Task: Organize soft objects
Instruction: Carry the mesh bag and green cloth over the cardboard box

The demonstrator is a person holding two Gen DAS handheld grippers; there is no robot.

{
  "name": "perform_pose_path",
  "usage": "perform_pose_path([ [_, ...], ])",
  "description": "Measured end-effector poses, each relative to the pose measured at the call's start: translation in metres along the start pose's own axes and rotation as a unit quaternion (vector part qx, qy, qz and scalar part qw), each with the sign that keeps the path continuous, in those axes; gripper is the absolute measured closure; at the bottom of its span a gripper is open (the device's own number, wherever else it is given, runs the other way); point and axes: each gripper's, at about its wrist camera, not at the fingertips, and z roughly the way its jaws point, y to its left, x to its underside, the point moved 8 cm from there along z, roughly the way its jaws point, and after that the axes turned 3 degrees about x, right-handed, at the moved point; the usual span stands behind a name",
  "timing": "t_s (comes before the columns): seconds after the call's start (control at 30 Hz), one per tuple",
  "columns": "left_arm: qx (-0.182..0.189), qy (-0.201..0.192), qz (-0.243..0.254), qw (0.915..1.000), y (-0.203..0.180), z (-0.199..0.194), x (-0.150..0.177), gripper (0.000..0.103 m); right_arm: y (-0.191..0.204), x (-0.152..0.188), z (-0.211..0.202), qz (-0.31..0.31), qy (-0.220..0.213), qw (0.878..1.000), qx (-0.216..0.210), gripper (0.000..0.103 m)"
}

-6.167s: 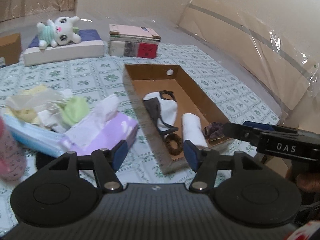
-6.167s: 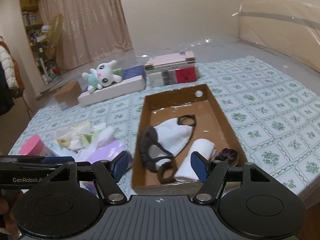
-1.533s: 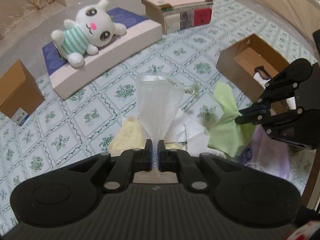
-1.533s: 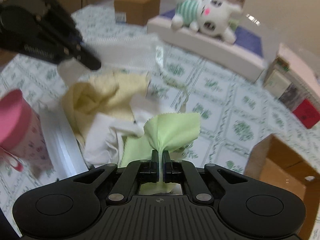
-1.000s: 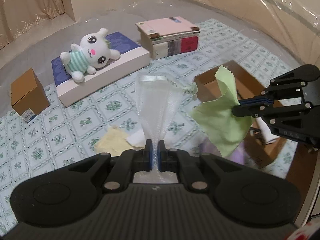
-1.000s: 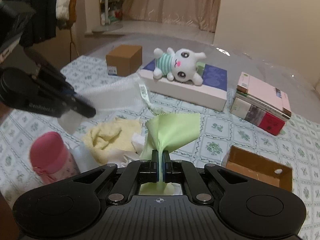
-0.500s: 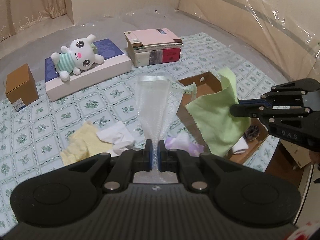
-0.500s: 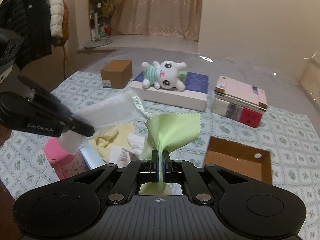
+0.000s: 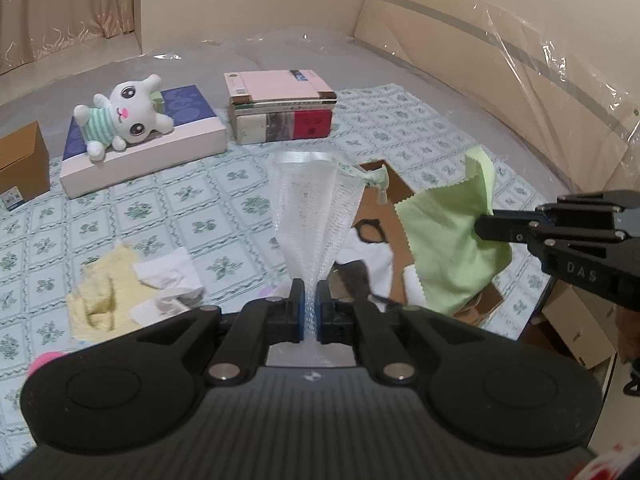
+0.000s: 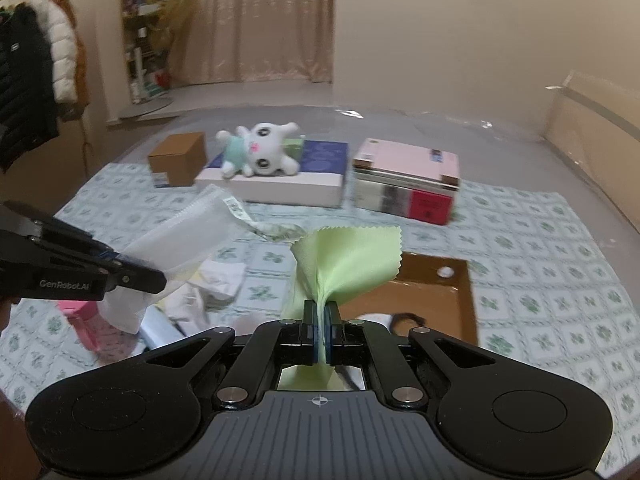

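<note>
My left gripper (image 9: 309, 312) is shut on a white mesh pouch (image 9: 312, 208) with a small green tag, held up above the table; the pouch also shows in the right wrist view (image 10: 176, 252). My right gripper (image 10: 321, 334) is shut on a light green cloth (image 10: 344, 264), which hangs over the open cardboard box (image 10: 452, 292); the cloth also shows in the left wrist view (image 9: 448, 248). The box (image 9: 400, 188) holds a white and dark mask (image 9: 368, 256) and other small soft items. A yellow cloth (image 9: 100, 288) and white cloths (image 9: 168, 276) lie on the patterned tablecloth at left.
A plush bunny (image 9: 124, 116) lies on a flat white box (image 9: 152, 148) at the back. A stack of books (image 9: 280, 104) stands beside it. A small brown box (image 9: 20, 164) is at far left. A pink cup (image 10: 80, 316) stands near the cloth pile.
Both grippers have risen and pulled back, carrying the mesh pouch and the green cloth rightward; the green cloth now hangs over the cardboard box. Both grips are unchanged.
</note>
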Motion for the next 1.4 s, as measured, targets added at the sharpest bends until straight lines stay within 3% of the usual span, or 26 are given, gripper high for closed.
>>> perform_pose_path([
  [0.3,0.019,-0.002,-0.014,0.9997,-0.041,0.032,-0.005,0.099,-0.044,0.012,-0.005,0.032,0.001,0.999,0.026,0.100],
  [0.67,0.036,0.013,-0.055,0.9978,-0.078,0.092,0.000,0.099,-0.087,0.036,0.018,0.055,0.026,0.997,0.038,0.100],
  [1.2,0.057,0.051,-0.093,0.9928,-0.095,0.167,0.027,0.098,-0.118,0.068,0.071,0.071,0.072,0.994,0.030,0.100],
  [1.33,0.056,0.056,-0.101,0.9918,-0.095,0.179,0.031,0.075,-0.123,0.074,0.078,0.074,0.079,0.994,0.030,0.100],
  [1.4,0.052,0.055,-0.099,0.9922,-0.093,0.181,0.031,0.072,-0.125,0.075,0.080,0.076,0.080,0.993,0.030,0.100],
])
